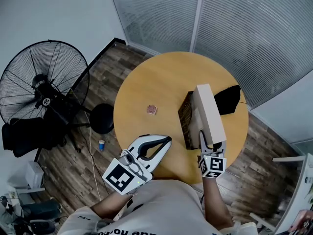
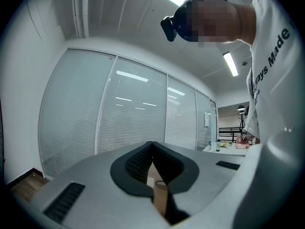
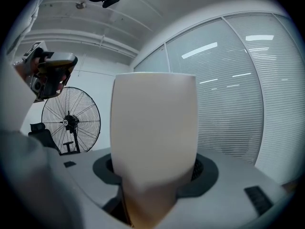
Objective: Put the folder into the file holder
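Note:
A thick beige folder (image 1: 208,112) stands upright over the right side of the round wooden table (image 1: 161,80), and my right gripper (image 1: 211,147) is shut on its near end. In the right gripper view the folder (image 3: 153,128) fills the space between the jaws. A dark mesh file holder (image 1: 185,120) stands on the table right against the folder's left side. My left gripper (image 1: 167,141) hovers at the table's near edge, left of the folder, shut and holding nothing. Its pads (image 2: 143,159) meet at the tips.
A small pinkish object (image 1: 151,109) lies near the table's middle. A black object (image 1: 228,99) sits on the table right of the folder. A large black floor fan (image 1: 44,84) and a black stool (image 1: 101,117) stand at the left. Glass partitions with blinds (image 1: 234,28) run behind the table.

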Available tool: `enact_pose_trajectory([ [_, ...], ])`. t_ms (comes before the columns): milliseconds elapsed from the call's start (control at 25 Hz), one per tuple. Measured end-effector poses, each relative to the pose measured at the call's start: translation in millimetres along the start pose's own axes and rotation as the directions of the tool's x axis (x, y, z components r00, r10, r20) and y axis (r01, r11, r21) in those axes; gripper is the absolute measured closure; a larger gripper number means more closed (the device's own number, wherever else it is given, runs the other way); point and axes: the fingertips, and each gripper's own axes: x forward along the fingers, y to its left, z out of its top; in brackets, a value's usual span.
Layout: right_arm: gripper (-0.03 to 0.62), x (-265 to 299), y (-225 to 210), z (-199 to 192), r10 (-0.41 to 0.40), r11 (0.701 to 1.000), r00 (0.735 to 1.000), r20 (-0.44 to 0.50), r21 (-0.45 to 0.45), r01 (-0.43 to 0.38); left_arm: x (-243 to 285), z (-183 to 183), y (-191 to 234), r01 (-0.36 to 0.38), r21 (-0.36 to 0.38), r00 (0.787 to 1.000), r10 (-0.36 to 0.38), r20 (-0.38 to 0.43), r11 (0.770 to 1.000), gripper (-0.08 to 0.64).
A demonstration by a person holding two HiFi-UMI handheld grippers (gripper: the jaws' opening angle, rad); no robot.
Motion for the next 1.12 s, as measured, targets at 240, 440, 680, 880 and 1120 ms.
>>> enact_pose_trajectory([
  [240,0.305,-0.3,-0.1,-4.0,0.001,1.000,1.000,-0.011,-0.003,-0.002,-1.4,0.2,-1.7,-0.002,-0.001,1.000,0.002,-0.003,1.000,0.537],
  [440,0.304,0.5,-0.9,-8.1,0.003,1.000,1.000,-0.025,-0.004,-0.003,-1.1,1.9,-1.8,-0.004,-0.001,1.000,0.004,0.000,1.000,0.537],
  [680,0.304,1.4,0.8,-16.0,0.004,1.000,0.999,-0.042,-0.008,-0.004,-3.3,0.4,-1.0,-0.005,-0.001,1.000,0.005,-0.003,1.000,0.537],
  [880,0.304,2.7,-0.2,-22.7,0.004,1.000,0.998,-0.056,-0.010,-0.005,-3.3,-0.4,-1.0,-0.006,-0.003,1.000,0.006,0.001,1.000,0.537],
  [1120,0.304,2.7,1.0,-29.9,0.004,1.000,0.997,-0.071,-0.010,-0.005,-5.8,-0.5,-0.4,-0.007,0.001,1.000,0.007,0.004,1.000,0.537],
])
